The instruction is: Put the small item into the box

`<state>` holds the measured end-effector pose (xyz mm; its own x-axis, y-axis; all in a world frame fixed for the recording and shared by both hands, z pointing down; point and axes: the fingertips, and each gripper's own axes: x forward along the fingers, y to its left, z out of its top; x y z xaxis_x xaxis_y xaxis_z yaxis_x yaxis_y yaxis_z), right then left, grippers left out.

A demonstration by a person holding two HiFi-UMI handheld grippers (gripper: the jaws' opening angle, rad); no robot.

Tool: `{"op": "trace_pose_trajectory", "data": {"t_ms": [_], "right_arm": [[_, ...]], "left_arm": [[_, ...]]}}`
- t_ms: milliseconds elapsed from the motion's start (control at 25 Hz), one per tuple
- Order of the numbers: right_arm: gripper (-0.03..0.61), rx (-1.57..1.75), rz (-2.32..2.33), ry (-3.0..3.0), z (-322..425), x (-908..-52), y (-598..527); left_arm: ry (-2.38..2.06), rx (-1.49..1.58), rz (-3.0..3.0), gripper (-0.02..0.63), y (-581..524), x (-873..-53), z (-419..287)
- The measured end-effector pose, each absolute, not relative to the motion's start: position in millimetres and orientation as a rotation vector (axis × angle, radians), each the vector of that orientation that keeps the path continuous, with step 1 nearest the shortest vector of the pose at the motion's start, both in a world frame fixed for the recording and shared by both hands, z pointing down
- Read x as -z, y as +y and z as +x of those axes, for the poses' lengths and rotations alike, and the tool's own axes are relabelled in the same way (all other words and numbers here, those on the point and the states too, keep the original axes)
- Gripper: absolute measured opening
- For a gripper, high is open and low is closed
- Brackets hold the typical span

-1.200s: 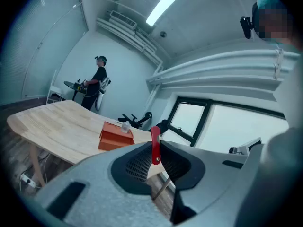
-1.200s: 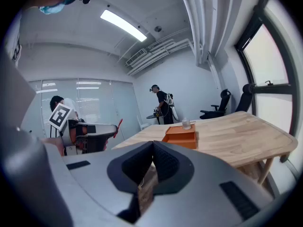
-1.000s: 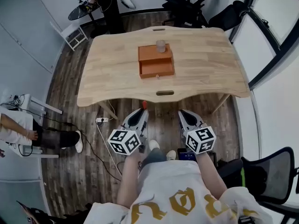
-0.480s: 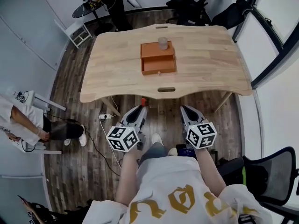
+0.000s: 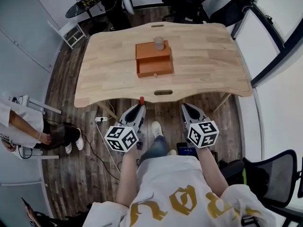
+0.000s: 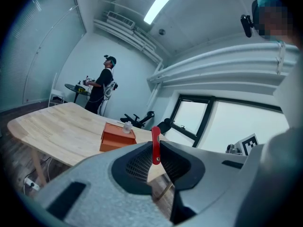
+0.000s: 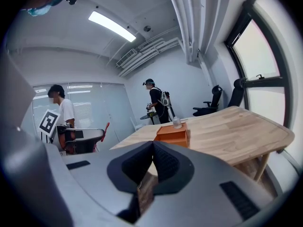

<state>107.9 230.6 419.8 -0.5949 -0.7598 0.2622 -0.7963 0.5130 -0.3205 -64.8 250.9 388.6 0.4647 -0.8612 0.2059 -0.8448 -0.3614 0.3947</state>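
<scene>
Grippers held in both hands hang just short of a wooden table's (image 5: 208, 65) near edge. At left, the left gripper's (image 5: 139, 107) jaws, having just closed a little further, pinch a thin red small item (image 6: 155, 145), which stands upright between them. Beyond, mid-table and well apart from it, sits the orange box (image 5: 154, 65) with a small clear cup (image 5: 158, 43) on top. At right, the right gripper's (image 7: 152, 145) jaws are pressed together around nothing.
</scene>
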Motion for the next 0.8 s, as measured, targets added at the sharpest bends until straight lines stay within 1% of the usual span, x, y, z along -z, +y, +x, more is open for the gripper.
{"op": "trace_pose_trajectory", "data": {"t_ms": [200, 240, 800], "right_arm": [[0.011, -0.635, 1.366, -2.640, 104, -425, 188], [0.012, -0.638, 1.366, -2.634, 103, -428, 177], [0.011, -0.712, 1.414, -2.537, 63, -447, -1]], "left_arm": [[-1.422, 0.071, 2.252, 0.047, 205, -395, -73], [-1.423, 0.069, 2.249, 0.020, 194, -397, -74], [-1.285, 0.047, 2.231, 0.018, -8, -416, -108]]}}
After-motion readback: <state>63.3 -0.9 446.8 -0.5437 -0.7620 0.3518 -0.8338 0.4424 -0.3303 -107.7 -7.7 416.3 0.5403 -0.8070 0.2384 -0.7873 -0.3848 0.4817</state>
